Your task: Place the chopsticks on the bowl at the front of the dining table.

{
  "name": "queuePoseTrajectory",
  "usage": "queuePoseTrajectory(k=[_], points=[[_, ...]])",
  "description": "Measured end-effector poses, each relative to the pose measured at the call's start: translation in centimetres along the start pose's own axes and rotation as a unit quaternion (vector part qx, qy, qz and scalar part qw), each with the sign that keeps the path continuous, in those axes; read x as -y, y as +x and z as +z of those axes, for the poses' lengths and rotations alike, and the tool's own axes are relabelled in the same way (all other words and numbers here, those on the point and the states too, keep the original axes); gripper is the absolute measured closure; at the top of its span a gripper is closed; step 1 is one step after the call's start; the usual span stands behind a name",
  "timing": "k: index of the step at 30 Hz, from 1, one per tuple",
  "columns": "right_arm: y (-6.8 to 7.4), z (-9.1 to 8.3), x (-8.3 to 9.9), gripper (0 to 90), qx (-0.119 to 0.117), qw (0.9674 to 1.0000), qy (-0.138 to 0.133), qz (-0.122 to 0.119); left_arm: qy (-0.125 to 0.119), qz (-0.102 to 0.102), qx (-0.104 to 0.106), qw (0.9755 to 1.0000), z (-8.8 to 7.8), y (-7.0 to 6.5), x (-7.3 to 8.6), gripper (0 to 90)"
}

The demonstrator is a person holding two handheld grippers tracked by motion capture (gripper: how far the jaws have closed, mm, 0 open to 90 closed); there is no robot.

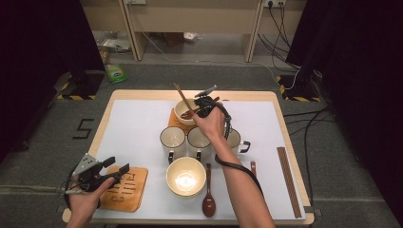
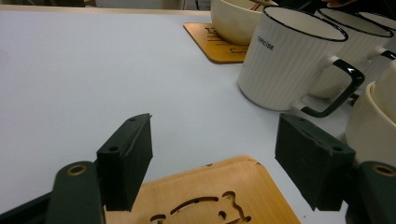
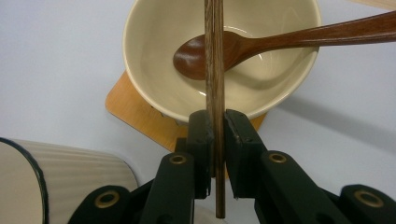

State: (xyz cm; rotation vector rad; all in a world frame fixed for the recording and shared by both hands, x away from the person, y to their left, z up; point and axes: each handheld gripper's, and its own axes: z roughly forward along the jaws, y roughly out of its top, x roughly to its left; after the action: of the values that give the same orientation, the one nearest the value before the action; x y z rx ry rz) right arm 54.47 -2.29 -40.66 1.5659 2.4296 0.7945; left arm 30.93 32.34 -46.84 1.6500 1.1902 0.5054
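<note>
- A wooden table (image 1: 285, 124) bears a white mat (image 1: 138, 123) over most of its top
- On the mat, under the left claw (image 1: 112, 170), lies a wooden coaster (image 1: 127, 192)
- Under the right claw (image 1: 202, 105), a second coaster (image 1: 175, 121) carries a cream bowl (image 1: 183, 114)
- Nearer than that claw stand three white mugs (image 1: 172, 141)
- Closer still, a second bowl (image 1: 186, 176), a wooden spoon (image 1: 208, 192)
- Far right of it, chopsticks (image 1: 289, 181)
</note>
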Motion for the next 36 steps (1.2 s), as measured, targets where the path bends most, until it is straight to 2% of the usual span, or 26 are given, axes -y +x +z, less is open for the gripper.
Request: queuePoseTrajectory(k=[8, 15, 26, 36], points=[[-0.2, -0.3, 0.3, 65.7, -0.002, 1.0000, -0.009, 0.001, 0.000, 0.000, 0.002, 1.0000, 0.1, -0.1, 0.0, 26.6], [-1.1, -1.4, 0.8, 60.2, -0.006, 0.9995, -0.029, 0.011, 0.001, 0.002, 0.002, 1.0000, 0.6, 0.1, -0.1, 26.6], [-1.6, -3.0, 1.6, 56.2, -0.016, 0.9976, -0.068, 0.007, 0.000, 0.009, 0.004, 1.0000, 1.7, 0.2, -0.6, 26.4], [-1.8, -3.9, 1.9, 54.3, -0.023, 0.9960, -0.086, 0.009, -0.002, 0.009, 0.006, 0.9999, 3.1, 1.0, -1.5, 26.4]])
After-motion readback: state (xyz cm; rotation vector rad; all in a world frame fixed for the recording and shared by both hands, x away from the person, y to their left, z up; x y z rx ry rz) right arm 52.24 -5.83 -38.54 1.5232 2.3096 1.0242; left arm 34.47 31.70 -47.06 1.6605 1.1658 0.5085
